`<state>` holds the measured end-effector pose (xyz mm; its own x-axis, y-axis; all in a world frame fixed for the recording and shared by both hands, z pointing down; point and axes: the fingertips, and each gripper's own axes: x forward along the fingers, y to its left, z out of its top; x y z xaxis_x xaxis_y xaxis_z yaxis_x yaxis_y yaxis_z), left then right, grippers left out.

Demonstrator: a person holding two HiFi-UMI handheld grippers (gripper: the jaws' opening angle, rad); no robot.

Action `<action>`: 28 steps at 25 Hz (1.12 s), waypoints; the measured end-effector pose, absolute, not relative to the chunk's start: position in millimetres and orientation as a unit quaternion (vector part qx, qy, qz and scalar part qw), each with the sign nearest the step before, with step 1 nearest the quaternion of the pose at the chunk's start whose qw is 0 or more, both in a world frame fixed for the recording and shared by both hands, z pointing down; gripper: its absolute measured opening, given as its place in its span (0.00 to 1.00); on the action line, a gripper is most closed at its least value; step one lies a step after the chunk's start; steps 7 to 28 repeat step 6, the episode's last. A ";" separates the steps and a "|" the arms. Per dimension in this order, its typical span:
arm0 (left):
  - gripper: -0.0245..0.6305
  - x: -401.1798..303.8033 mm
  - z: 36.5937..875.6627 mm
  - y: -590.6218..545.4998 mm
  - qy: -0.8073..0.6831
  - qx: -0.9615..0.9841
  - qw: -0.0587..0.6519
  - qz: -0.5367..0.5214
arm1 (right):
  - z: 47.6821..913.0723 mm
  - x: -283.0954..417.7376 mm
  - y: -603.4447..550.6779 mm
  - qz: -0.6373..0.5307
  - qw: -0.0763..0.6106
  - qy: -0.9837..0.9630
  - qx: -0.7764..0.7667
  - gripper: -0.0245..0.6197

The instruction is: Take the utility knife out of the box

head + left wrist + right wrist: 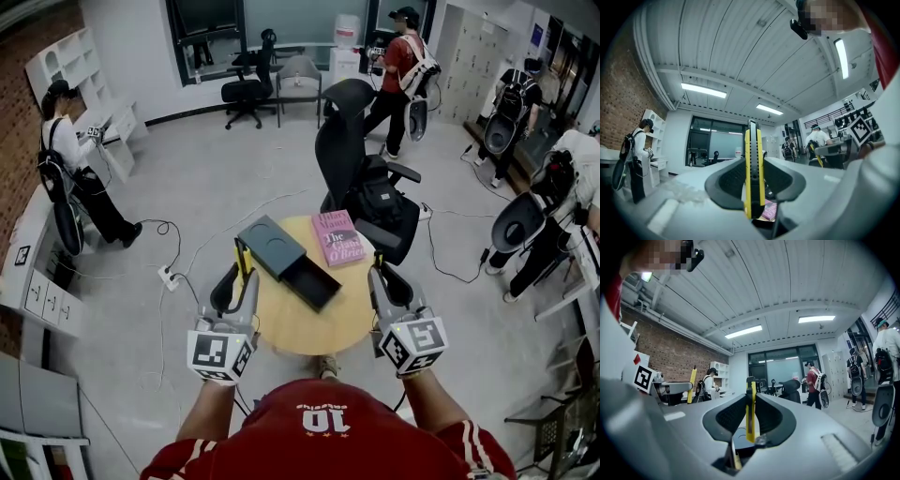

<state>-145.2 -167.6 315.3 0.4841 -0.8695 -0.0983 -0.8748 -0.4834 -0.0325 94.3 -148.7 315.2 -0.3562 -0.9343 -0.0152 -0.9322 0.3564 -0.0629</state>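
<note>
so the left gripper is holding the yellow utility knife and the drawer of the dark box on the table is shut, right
Not quite: the drawer of the dark box is slid out, not shut; the head view shows it. The rest holds: the left gripper is holding the yellow utility knife, and the box sits on the table.

Head downward (gripper views level, perhaps)

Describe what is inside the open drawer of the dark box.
The drawer shows only its dark, bare floor. Its rear end is covered by the box, so that part cannot be seen.
</note>
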 end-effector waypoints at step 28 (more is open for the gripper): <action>0.23 -146.2 312.8 -166.7 0.507 -0.860 0.036 0.037 | 312.1 91.7 -148.0 -0.023 0.024 0.824 -0.565 0.13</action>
